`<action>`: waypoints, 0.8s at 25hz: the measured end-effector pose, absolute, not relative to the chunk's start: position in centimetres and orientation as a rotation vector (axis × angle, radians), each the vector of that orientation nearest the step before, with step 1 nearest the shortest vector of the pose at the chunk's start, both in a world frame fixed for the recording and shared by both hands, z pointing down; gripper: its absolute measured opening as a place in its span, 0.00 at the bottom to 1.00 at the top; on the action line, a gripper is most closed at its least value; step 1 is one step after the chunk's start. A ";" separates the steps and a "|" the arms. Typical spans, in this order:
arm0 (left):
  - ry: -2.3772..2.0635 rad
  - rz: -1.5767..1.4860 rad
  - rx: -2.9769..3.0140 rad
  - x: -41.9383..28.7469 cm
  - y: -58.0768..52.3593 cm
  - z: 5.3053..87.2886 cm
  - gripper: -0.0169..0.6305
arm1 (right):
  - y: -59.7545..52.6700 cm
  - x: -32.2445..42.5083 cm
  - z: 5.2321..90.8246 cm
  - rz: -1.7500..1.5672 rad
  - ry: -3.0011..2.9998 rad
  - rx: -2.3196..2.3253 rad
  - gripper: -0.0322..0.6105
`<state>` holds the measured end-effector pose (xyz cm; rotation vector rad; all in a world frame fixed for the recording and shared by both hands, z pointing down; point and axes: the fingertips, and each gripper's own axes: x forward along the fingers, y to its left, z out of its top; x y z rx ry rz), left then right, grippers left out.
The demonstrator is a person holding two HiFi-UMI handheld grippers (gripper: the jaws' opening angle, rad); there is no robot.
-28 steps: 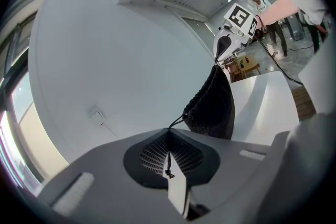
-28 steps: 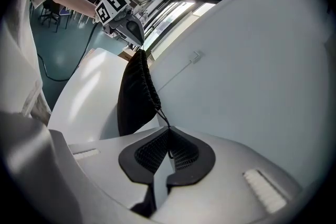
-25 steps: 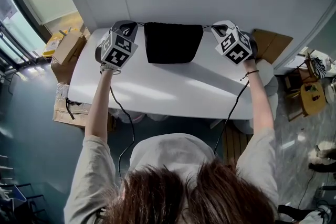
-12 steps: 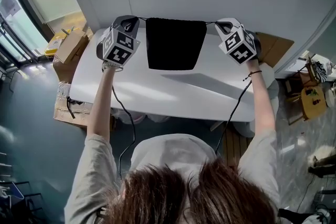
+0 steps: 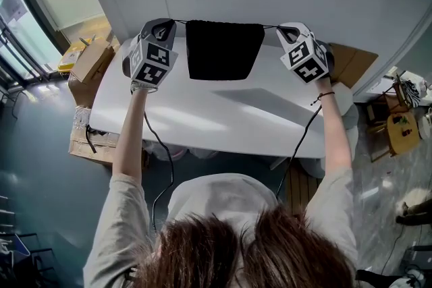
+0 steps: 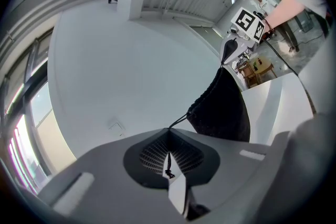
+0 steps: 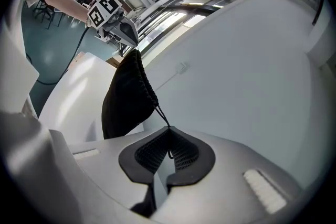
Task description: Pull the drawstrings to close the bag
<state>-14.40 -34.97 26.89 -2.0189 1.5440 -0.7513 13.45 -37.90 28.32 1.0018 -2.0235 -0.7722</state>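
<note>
Bag (image 5: 223, 50) hanging at 12 o'clock above white table (image 5: 196, 111). Left gripper (image 5: 164, 25), 10 o'clock, clamping left drawstring (image 6: 178, 122). Right gripper (image 5: 286, 30), 2 o'clock, clamping right drawstring (image 7: 163, 115). Strings running taut, mouth showing wide and barely gathered. Cinching seemingly remaining.

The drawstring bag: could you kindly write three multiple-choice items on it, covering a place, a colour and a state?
1. Where is the bag?
A. Between the left gripper and the right gripper
B. On the floor
C. On a box
2. Its colour?
A. Red
B. White
C. Black
3. The left gripper's jaws are:
A. Wide open
B. Shut on a drawstring
C. Shut on a cup
Answers: 1 A, it spans the gap between them over the table; 2 C, it is black throughout; 3 B, the drawstring runs in between the closed jaws.
</note>
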 end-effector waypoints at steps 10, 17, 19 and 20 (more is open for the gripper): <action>1.571 -0.715 -2.080 -14.8 -35.0 27.5 0.03 | -38.4 14.0 28.3 -0.783 -1.989 1.067 0.07; 1.573 -0.709 -2.106 -14.8 -35.1 27.8 0.03 | -38.6 14.5 28.3 -0.789 -1.966 1.102 0.07; 1.575 -0.711 -2.114 -14.8 -34.9 28.0 0.03 | -38.6 14.6 28.3 -0.785 -1.966 1.112 0.07; 1.575 -0.712 -2.117 -14.8 -34.9 28.0 0.03 | -38.7 14.7 28.4 -0.783 -1.967 1.115 0.07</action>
